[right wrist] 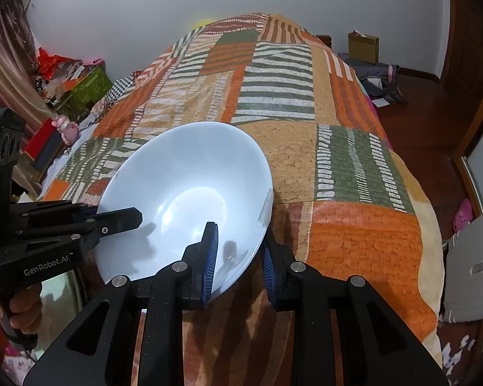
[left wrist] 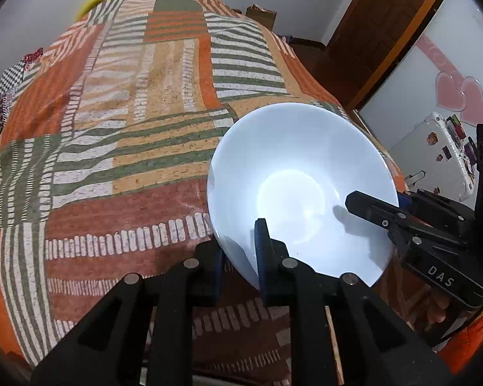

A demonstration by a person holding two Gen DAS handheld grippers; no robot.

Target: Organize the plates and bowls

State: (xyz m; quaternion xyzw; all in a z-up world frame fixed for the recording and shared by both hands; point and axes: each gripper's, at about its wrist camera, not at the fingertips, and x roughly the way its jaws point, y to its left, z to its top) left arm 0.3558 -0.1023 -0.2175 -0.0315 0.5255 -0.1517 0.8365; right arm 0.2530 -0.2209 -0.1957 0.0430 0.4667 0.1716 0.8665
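Note:
A large white bowl [left wrist: 301,189] is held tilted above the foot of a bed, gripped by both grippers on opposite sides of its rim. My left gripper [left wrist: 240,257] is shut on the bowl's near-left rim, one finger inside the bowl and one outside. The right gripper shows in the left wrist view [left wrist: 380,210], clamped on the bowl's right rim. In the right wrist view the bowl [right wrist: 183,193] fills the centre-left. My right gripper [right wrist: 240,257] is shut on its near-right rim. The left gripper also shows there [right wrist: 112,218], on the left rim.
The bed is covered with a patchwork blanket [left wrist: 138,122] of orange, green and white stripes. A wooden door [left wrist: 370,25] and white cabinet [left wrist: 434,148] stand to the right. Boxes and clutter [right wrist: 71,87] lie left of the bed. The wooden floor [right wrist: 434,122] holds clothes.

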